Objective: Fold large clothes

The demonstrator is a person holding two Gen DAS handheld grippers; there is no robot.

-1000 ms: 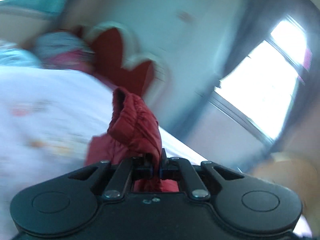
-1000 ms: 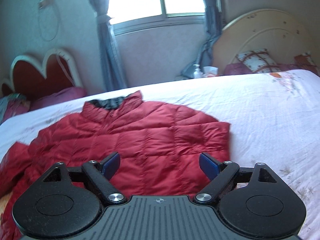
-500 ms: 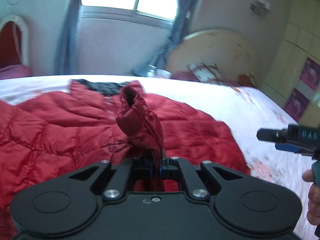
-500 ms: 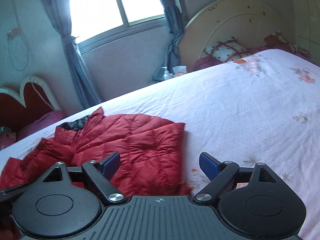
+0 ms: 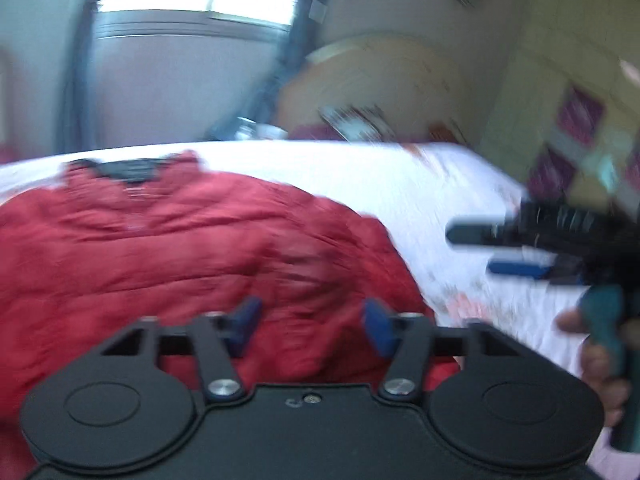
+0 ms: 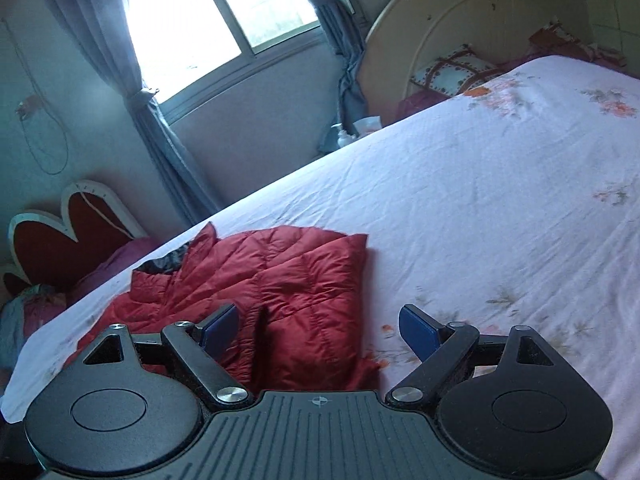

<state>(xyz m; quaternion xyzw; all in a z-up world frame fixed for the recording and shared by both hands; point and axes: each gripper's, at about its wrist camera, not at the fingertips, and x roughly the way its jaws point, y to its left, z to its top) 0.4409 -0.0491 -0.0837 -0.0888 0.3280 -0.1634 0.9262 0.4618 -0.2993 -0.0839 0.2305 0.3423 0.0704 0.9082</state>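
Above the near hem, left hand-held gripper (image 5: 310,326) wide open, holding nothing. Right hand-held gripper (image 6: 318,330) also spread wide, empty, beside the hem. Red puffer jacket (image 6: 280,280) flat on the floral bed (image 6: 500,200), collar toward the window (image 6: 216,20).

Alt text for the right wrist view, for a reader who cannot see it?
A red puffer jacket lies on a white floral bedsheet, just ahead of the open, empty right tongs. Behind are a curtained window and a rounded headboard.
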